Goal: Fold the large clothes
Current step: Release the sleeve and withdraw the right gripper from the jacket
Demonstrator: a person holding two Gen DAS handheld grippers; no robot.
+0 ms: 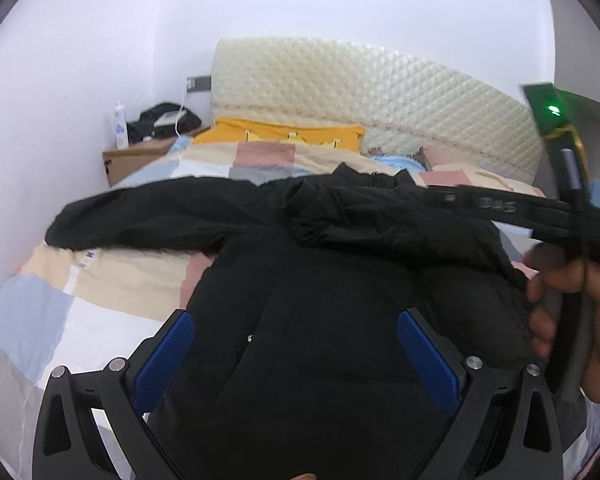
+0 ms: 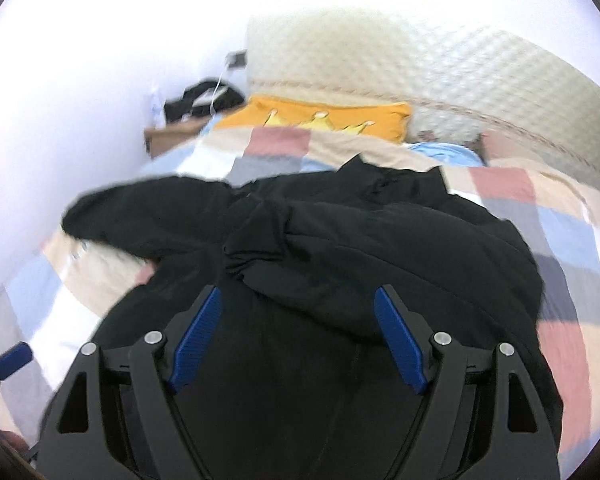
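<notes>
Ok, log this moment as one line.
black jacket on bed, one sleeve folded in | left gripper open | right gripper open | nothing held

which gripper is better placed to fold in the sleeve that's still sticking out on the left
Left, probably. The left gripper is open over the black jacket, nearer the outstretched sleeve. The right gripper, also open, hangs over the sleeve already folded across, farther from that side.
</notes>
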